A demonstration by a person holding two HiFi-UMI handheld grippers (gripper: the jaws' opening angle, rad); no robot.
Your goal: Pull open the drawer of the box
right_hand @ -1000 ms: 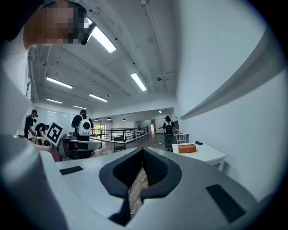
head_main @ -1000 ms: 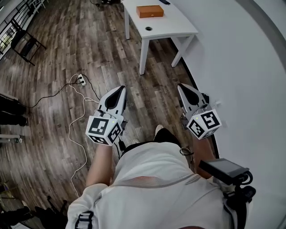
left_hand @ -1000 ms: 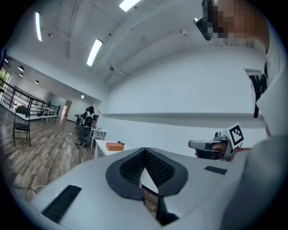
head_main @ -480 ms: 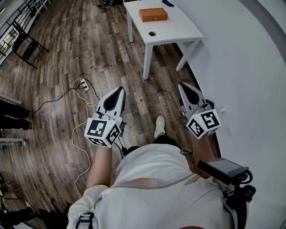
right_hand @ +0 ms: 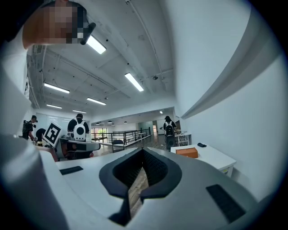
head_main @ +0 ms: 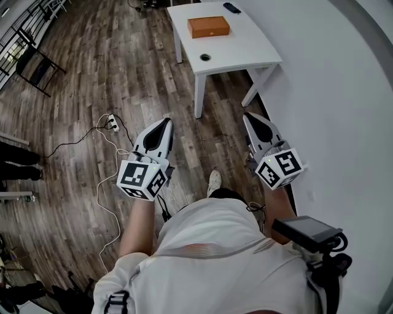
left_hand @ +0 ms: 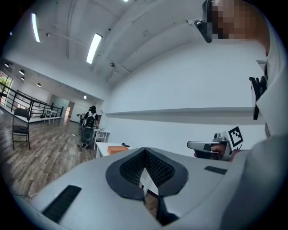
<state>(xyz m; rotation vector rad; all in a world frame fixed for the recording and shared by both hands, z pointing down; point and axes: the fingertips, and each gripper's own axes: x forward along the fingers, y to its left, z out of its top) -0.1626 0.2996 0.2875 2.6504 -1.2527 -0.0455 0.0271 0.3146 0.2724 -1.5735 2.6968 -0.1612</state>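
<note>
An orange-brown box (head_main: 209,27) lies on a white table (head_main: 245,43) far ahead; no drawer front can be made out from here. It also shows small in the left gripper view as the box (left_hand: 118,150) and in the right gripper view as the box (right_hand: 186,152). My left gripper (head_main: 164,121) and right gripper (head_main: 250,116) are held side by side over the wooden floor, well short of the table. Both point toward it. In their own views the left gripper (left_hand: 145,150) and right gripper (right_hand: 143,151) have jaws together with nothing between them.
A small dark object (head_main: 231,8) and a round hole (head_main: 205,57) are on the tabletop. A power strip with cables (head_main: 112,124) lies on the floor at left, a black chair (head_main: 34,61) farther left. A white wall (head_main: 344,92) runs along the right. People stand far off.
The table and box have drifted down and nearer in the head view as the person steps forward. Both grippers keep the same pose and stay shut.
</note>
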